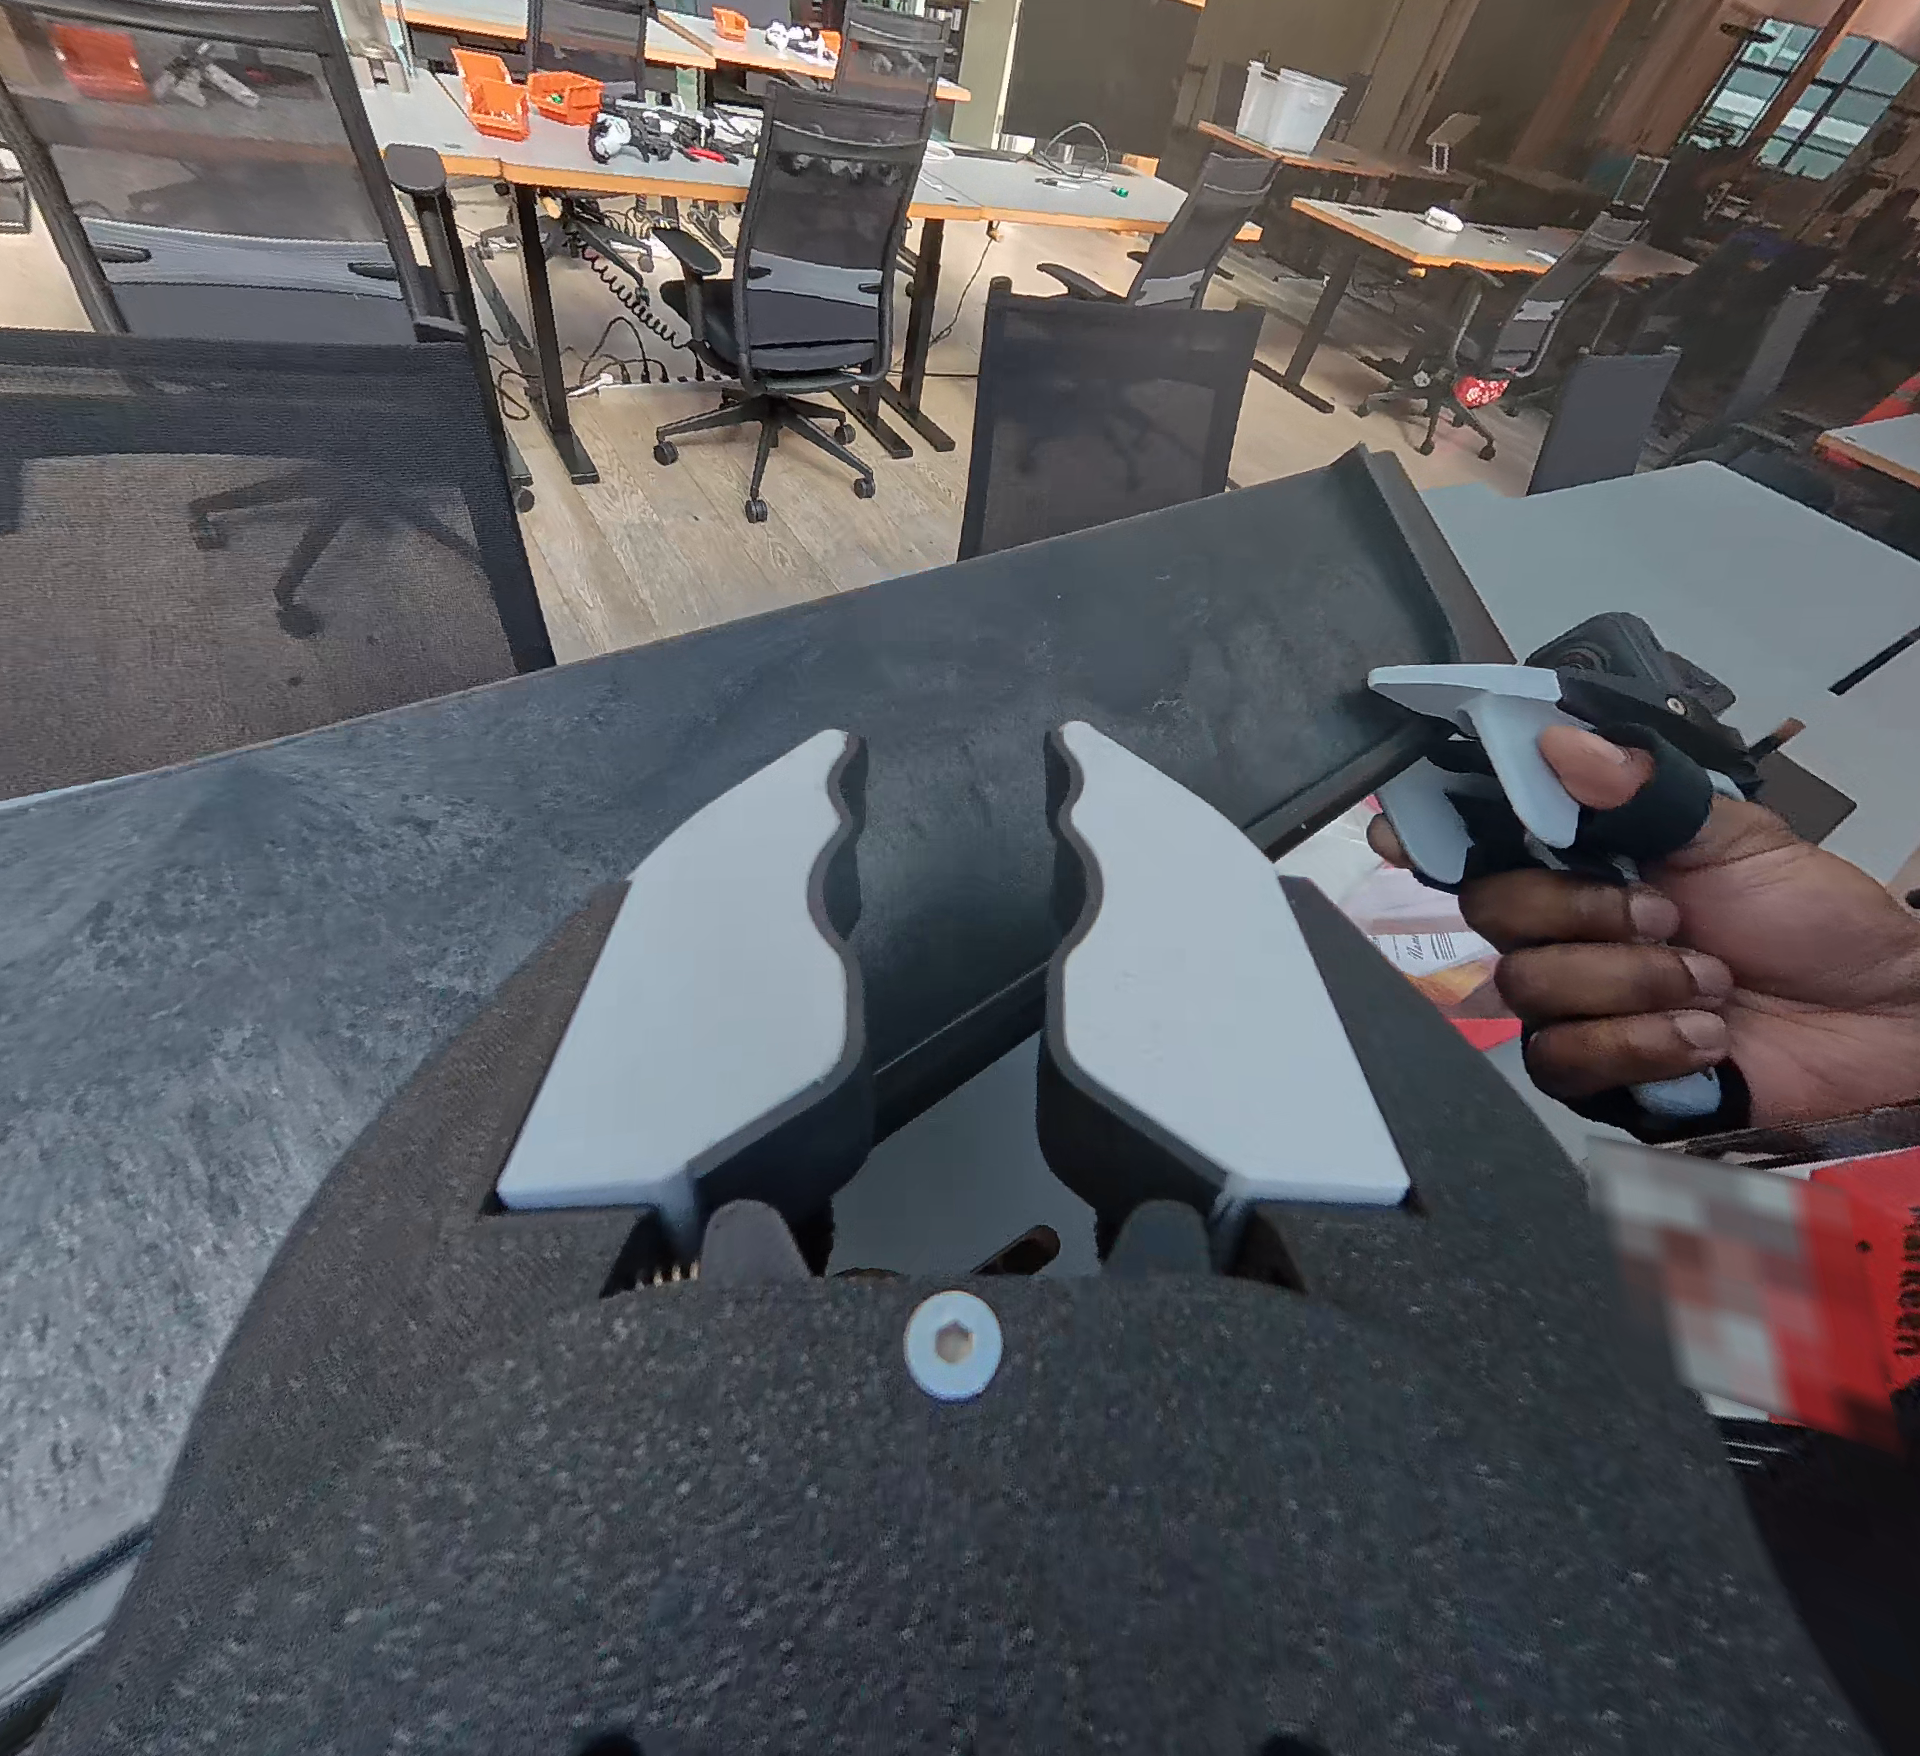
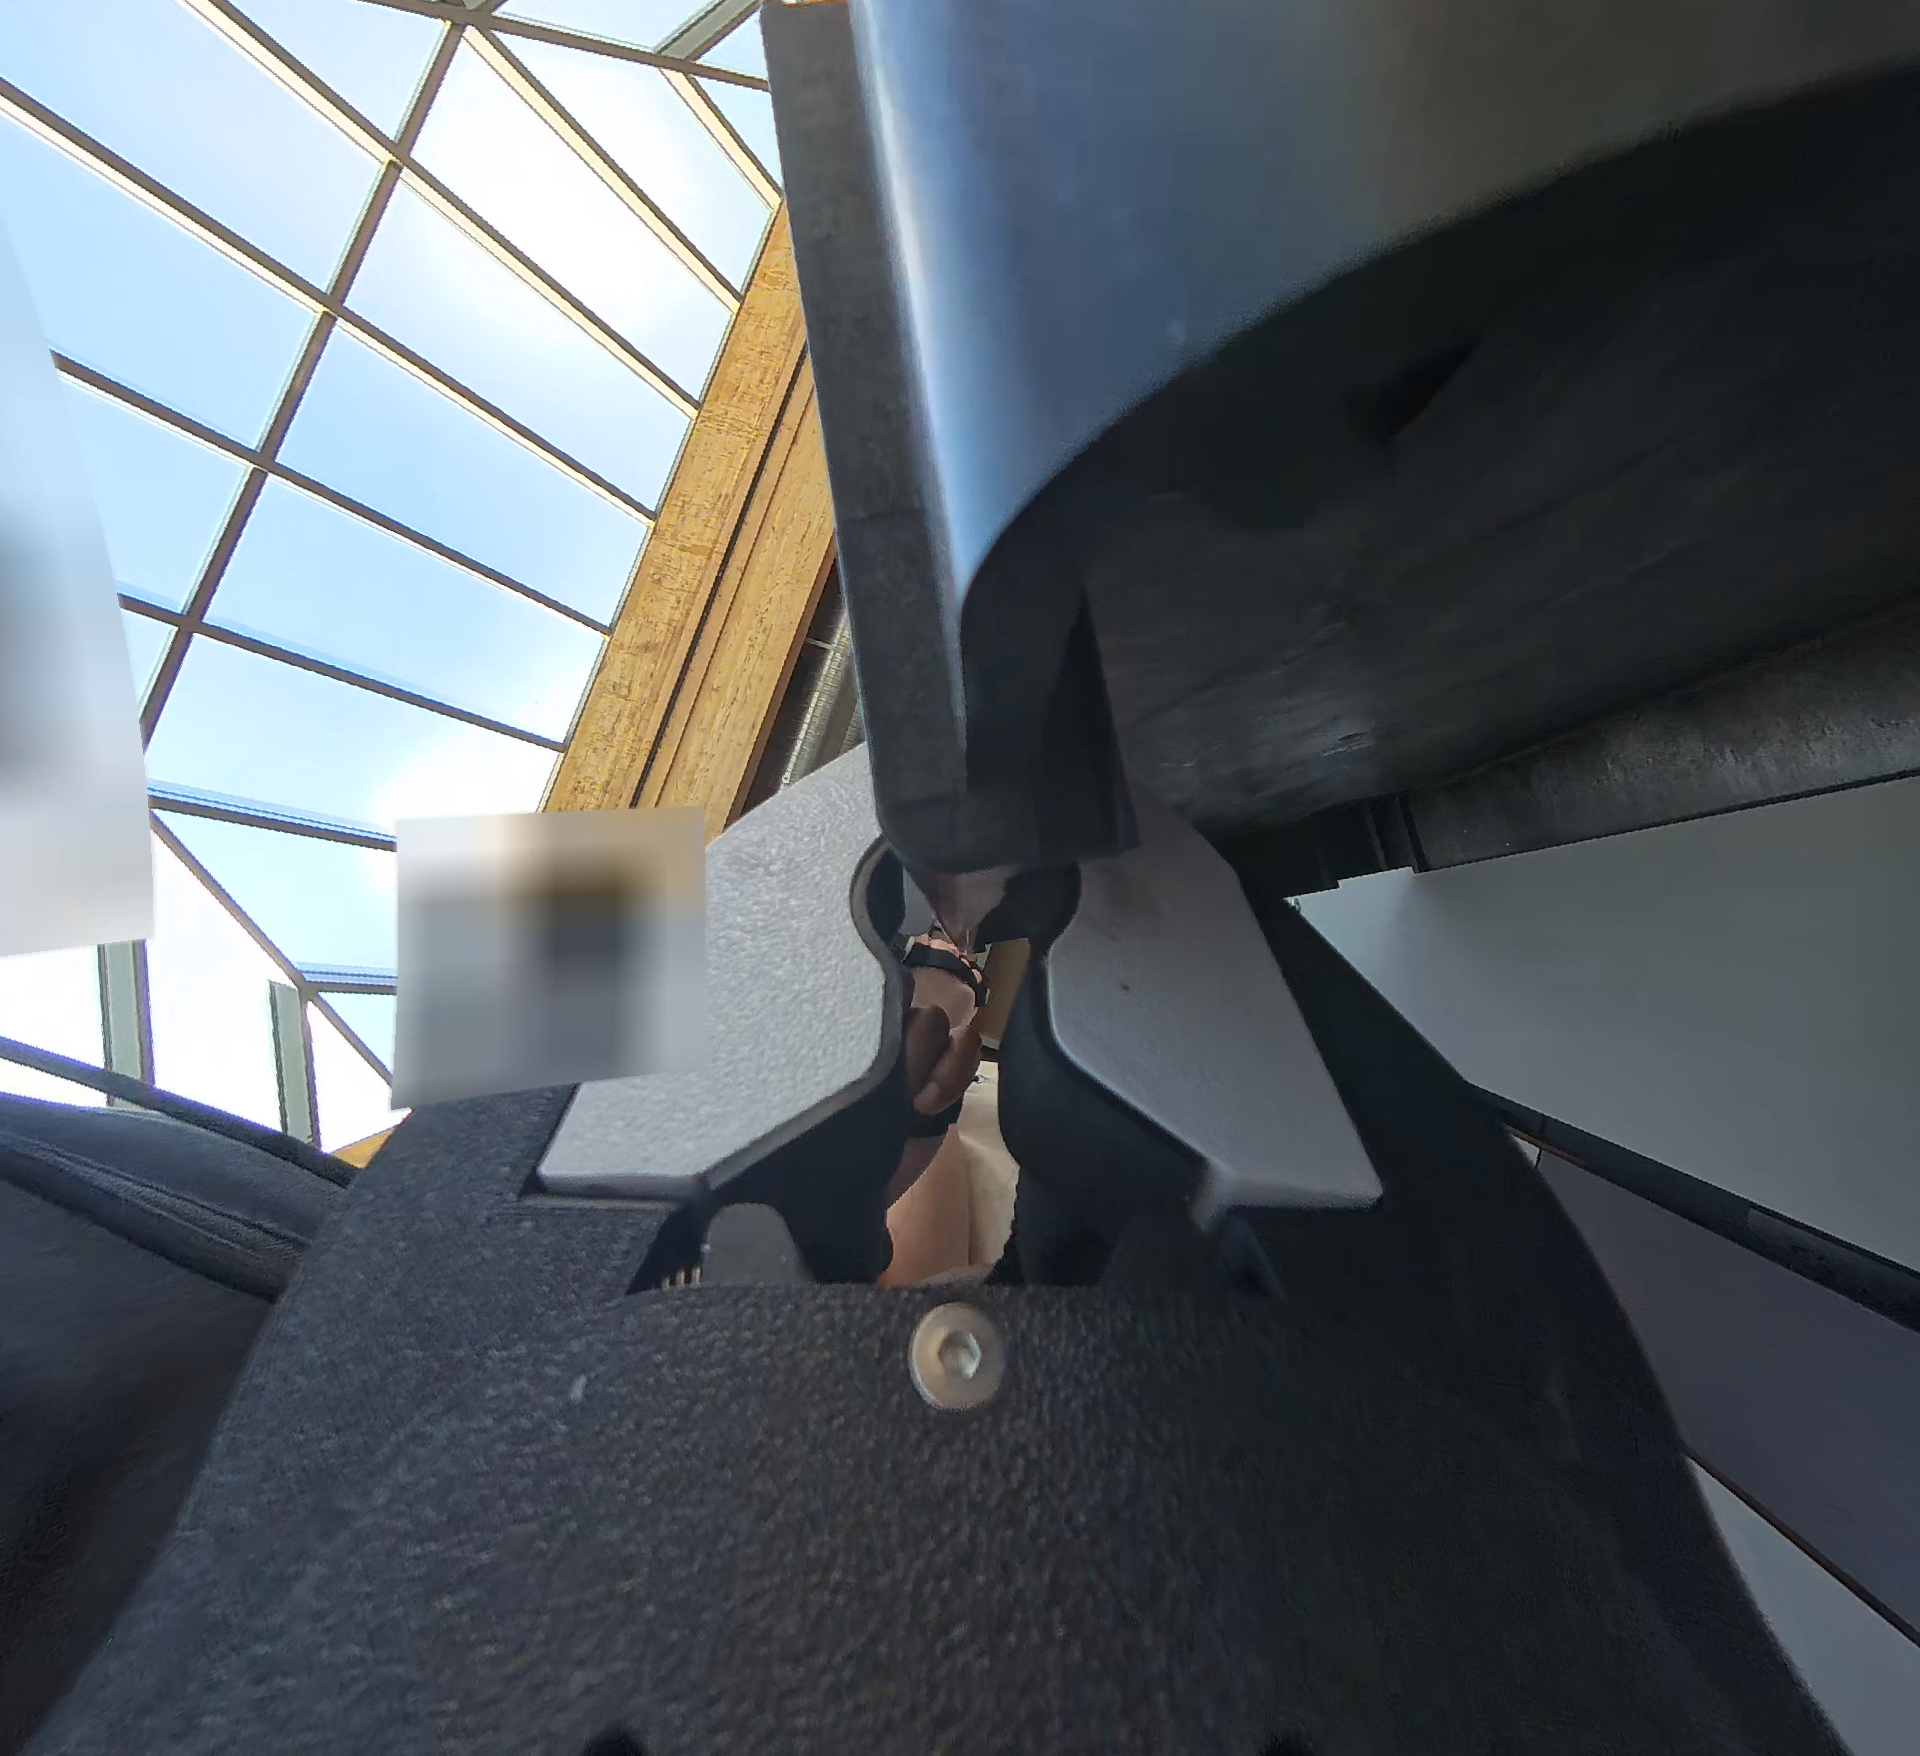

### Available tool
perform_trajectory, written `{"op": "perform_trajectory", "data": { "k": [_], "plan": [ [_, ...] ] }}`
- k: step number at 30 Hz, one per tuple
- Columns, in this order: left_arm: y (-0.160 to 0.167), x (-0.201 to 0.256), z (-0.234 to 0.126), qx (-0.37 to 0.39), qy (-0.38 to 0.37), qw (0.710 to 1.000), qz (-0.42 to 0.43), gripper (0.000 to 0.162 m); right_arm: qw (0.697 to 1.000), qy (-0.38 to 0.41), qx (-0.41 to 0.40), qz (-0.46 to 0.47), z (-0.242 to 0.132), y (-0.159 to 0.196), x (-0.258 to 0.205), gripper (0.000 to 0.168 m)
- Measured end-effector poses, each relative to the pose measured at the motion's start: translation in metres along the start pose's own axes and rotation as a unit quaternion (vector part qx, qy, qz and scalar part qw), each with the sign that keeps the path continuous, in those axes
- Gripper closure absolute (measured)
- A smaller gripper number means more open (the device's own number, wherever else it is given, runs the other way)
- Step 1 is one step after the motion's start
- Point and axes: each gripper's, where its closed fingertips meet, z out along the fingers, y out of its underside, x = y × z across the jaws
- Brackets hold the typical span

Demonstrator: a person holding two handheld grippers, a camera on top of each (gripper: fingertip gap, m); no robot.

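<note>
Left gripper released, hovering over dark tray, frame centre. Right gripper clenched on tray edge, upper right.

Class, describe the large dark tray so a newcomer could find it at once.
Start at the pale grey table on the right of the left wrist view. Lying tilted over its near edge is the big dark grey speckled tray, its raised rim pinched by the right gripper, the left gripper open over it. Nothing nearby is as broad, flat and mottled.
</note>
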Motion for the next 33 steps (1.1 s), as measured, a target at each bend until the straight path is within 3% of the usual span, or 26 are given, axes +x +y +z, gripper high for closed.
{"op": "perform_trajectory", "data": {
  "k": [17,33],
  "plan": [
    [-0.016,-0.074,-0.052,0.095,-0.054,0.994,-0.005,0.128,0.998,0.057,0.0,0.022,-0.001,0.0,0.005,0.151],
    [-0.035,-0.107,-0.067,0.145,0.022,0.988,-0.036,0.129,0.995,0.097,0.026,0.017,0.01,-0.014,0.008,0.151]
  ]
}}
